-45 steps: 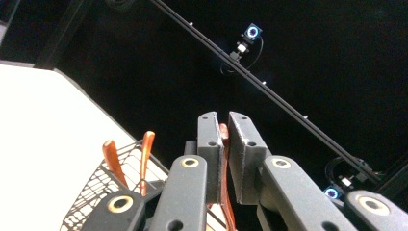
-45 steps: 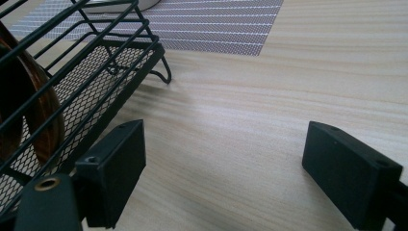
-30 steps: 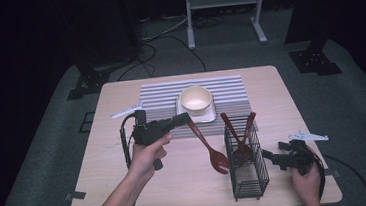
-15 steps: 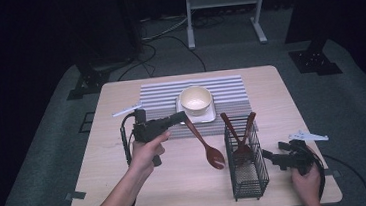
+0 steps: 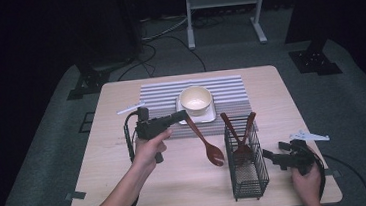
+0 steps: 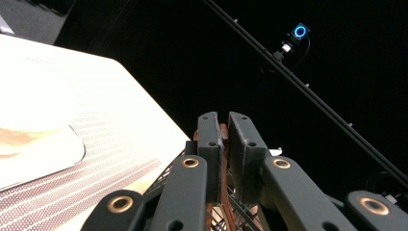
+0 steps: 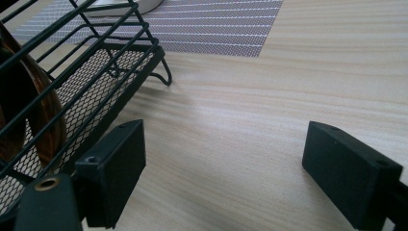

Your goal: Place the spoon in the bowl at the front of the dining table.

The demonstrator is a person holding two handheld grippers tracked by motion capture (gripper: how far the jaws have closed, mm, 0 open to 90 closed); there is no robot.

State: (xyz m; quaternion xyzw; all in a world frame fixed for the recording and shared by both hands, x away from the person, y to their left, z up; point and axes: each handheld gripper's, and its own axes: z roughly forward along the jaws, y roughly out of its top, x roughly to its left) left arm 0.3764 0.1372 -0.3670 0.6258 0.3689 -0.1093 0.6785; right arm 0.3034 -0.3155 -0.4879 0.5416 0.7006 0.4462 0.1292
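Note:
My left gripper (image 5: 183,116) is shut on the handle of a reddish wooden spoon (image 5: 205,142). The spoon hangs slanting down to the right, above the table, between the bowl and the basket. In the left gripper view the jaws of the left gripper (image 6: 221,121) are pressed together on the spoon's brown handle (image 6: 223,144). A black wire basket (image 5: 247,163) holds two wooden utensils (image 5: 239,128). My right gripper (image 5: 268,155) rests open on the table just right of the basket. Between the spread jaws of the right gripper (image 7: 226,159) there is bare wood, with the basket (image 7: 96,62) to the left.
A cream bowl (image 5: 196,100) sits on a white square plate (image 5: 211,115) on a striped placemat (image 5: 155,94) at the table's far middle. Beyond the table's far edge stand dark equipment bases and cables on the floor.
My left gripper has carried the spoon a little up and away from the front edge. The right gripper has stayed put beside the basket.

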